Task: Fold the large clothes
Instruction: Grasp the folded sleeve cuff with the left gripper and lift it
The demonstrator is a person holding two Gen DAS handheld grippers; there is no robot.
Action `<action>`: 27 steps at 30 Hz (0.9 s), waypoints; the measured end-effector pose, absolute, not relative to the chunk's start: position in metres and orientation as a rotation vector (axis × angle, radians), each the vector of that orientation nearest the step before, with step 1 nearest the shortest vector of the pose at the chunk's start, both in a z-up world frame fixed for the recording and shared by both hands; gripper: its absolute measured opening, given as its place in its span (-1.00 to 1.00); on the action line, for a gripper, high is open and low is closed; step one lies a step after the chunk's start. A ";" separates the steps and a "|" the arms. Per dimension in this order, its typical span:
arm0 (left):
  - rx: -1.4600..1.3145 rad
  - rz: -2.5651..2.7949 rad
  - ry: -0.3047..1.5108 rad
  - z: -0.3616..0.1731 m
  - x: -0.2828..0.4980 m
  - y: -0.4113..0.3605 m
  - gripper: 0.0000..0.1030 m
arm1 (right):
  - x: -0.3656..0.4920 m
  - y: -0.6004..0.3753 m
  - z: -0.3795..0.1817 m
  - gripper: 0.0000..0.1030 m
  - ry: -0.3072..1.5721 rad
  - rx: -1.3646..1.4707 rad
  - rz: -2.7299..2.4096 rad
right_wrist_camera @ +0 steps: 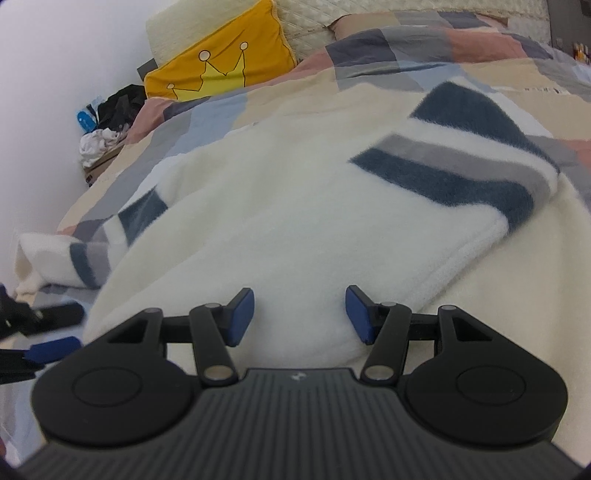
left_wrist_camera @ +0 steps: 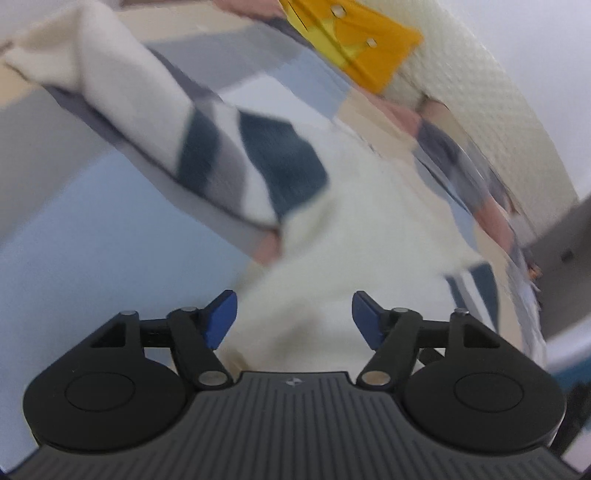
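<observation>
Covering the bed, a patchwork quilt (right_wrist_camera: 388, 66) in beige, pink, grey and pale blue served as the work surface, with a yellow crown-print cushion (right_wrist_camera: 221, 62) at 11 o'clock against a cream quilted headboard (right_wrist_camera: 314, 22). Dark clutter (right_wrist_camera: 114, 107) sat by the white wall at 10 o'clock. The cream fleece garment (right_wrist_camera: 266, 206) lay spread on the quilt, one striped sleeve (right_wrist_camera: 465, 162) folded across it at 2 o'clock. The right gripper (right_wrist_camera: 299, 317) hovered over it, jaws spread and empty. The left gripper (left_wrist_camera: 293, 319), likewise spread, held nothing; its view was motion-blurred.
</observation>
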State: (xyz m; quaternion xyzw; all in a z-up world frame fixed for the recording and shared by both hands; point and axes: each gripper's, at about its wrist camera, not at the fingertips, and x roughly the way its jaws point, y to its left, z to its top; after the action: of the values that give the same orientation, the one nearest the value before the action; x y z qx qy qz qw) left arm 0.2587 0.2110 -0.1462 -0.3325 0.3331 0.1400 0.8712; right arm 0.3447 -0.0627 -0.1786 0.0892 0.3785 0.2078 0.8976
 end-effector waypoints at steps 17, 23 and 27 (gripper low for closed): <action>-1.005 0.718 0.558 -0.160 0.265 0.396 0.51 | 0.346 -0.065 -0.180 0.11 0.778 0.187 0.435; -1.103 0.802 0.493 -0.176 0.255 0.442 0.51 | 0.348 -0.060 -0.182 0.11 0.766 0.157 0.427; -1.133 0.828 0.455 -0.185 0.255 0.465 0.51 | 0.351 -0.057 -0.185 0.11 0.758 0.148 0.424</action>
State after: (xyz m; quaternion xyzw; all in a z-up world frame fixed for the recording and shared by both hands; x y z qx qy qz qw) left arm 0.2553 0.4654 -0.1848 -0.5165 0.2073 0.3774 0.7401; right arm 0.3506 -0.0571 -0.1848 0.0717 0.3669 0.2051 0.9045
